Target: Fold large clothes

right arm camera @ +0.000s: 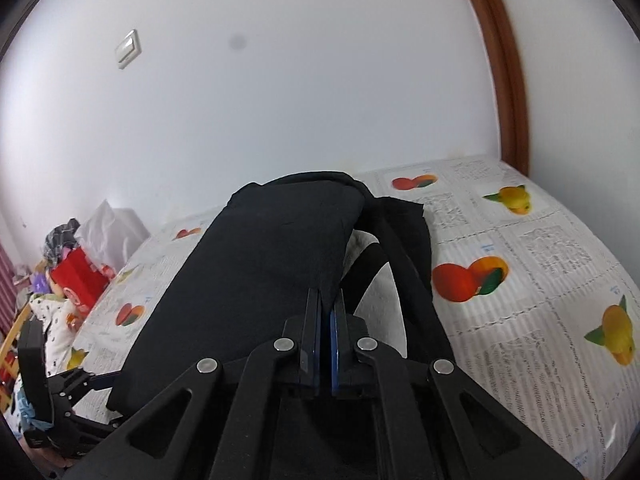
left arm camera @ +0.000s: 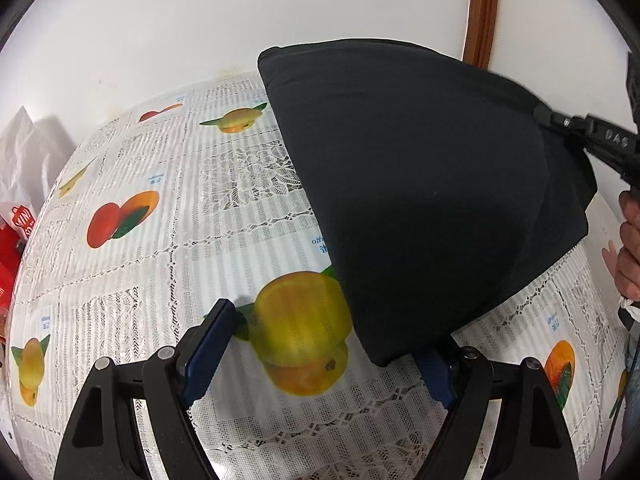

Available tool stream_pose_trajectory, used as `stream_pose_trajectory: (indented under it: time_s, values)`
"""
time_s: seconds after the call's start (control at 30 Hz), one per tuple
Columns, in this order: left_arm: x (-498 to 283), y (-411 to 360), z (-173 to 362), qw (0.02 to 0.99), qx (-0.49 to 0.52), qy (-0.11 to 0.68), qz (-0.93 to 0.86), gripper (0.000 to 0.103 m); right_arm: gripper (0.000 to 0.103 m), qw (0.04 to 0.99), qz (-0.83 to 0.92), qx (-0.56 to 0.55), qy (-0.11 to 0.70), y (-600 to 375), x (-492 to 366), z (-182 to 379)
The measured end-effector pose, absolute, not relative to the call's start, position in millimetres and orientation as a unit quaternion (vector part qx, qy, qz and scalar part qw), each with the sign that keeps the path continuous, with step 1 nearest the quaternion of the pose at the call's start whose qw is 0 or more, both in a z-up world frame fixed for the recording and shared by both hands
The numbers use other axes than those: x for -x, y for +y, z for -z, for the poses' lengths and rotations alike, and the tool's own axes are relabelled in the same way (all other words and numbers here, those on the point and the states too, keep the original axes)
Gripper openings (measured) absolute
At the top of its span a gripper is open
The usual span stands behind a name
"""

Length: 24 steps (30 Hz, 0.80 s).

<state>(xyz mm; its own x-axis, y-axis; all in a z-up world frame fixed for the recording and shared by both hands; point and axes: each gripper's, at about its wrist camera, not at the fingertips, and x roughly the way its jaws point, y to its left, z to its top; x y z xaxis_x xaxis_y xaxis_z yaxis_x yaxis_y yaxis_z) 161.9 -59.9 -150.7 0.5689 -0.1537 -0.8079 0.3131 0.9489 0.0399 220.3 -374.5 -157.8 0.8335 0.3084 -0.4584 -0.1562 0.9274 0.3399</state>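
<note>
Black garment (left arm camera: 420,184) lies folded on the table, over a lace-pattern tablecloth (left arm camera: 168,248) printed with fruit pictures. In the left wrist view its near corner overlaps a printed yellow fruit and covers the tip of the left gripper's right-hand finger. Left gripper (left arm camera: 328,348): tongs spread wide, blue pads apart, nothing pinched between them; left pad rests just above the cloth beside the yellow fruit. Right gripper (right arm camera: 325,320): blue pads pressed together, pinching a black edge of the garment; from the left wrist view the fabric is pulled up taut toward its tip at the right side. A hand (left arm camera: 630,248) grips that tool at the frame edge. From the right wrist view a looped band of the garment stands open beside the pinched fold. White wall behind; red packaging (right arm camera: 78,276) and clutter at the table's far left end; brown wooden frame (right arm camera: 508,80) at right
</note>
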Motion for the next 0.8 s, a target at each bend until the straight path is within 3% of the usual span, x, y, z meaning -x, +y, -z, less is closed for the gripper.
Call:
stream_pose_trajectory:
  time_s: [0.2,0.23,0.3,0.37,0.4,0.6,0.7,0.77,0.8]
  values:
    - [-159.7,-61.1,148.7,0.879,-0.087,0.448,0.135,0.082,0.006,0.940,-0.115,-0.118,0.298,-366.4,-218.7,158.3]
    - [-159.9,-60.4,147.5,0.878,-0.085,0.450,0.139,0.081,0.010,0.942,-0.115,-0.116,0.293,-367.5,-213.8,154.7]
    - [-161.1,-57.5,146.8,0.878,-0.072,0.449,0.150,0.081,0.027,0.943,-0.118,-0.112,0.291,-370.7,-208.6,150.7]
    - [-162.0,-57.3,146.8,0.877,-0.060,0.448,0.162,0.081,0.060,0.943,-0.115,-0.104,0.293,-374.2,-206.3,151.0]
    - [-161.7,-58.8,146.7,0.877,-0.058,0.448,0.167,0.081,0.062,0.943,-0.111,-0.102,0.297,-376.9,-206.6,153.9]
    - [-156.8,-86.9,148.5,0.877,-0.093,0.444,0.160,0.081,0.061,0.929,-0.115,-0.121,0.330,-376.5,-219.1,169.9]
    - [-157.8,-92.1,149.0,0.878,-0.102,0.444,0.147,0.083,0.033,0.927,-0.106,-0.104,0.345,-369.1,-229.2,172.4]
    - [-158.9,-93.4,148.8,0.878,-0.102,0.445,0.141,0.083,0.009,0.925,-0.117,-0.106,0.345,-368.1,-231.7,168.6]
    - [-159.3,-93.6,148.6,0.879,-0.101,0.445,0.139,0.083,0.007,0.925,-0.127,-0.106,0.341,-368.6,-230.8,165.0]
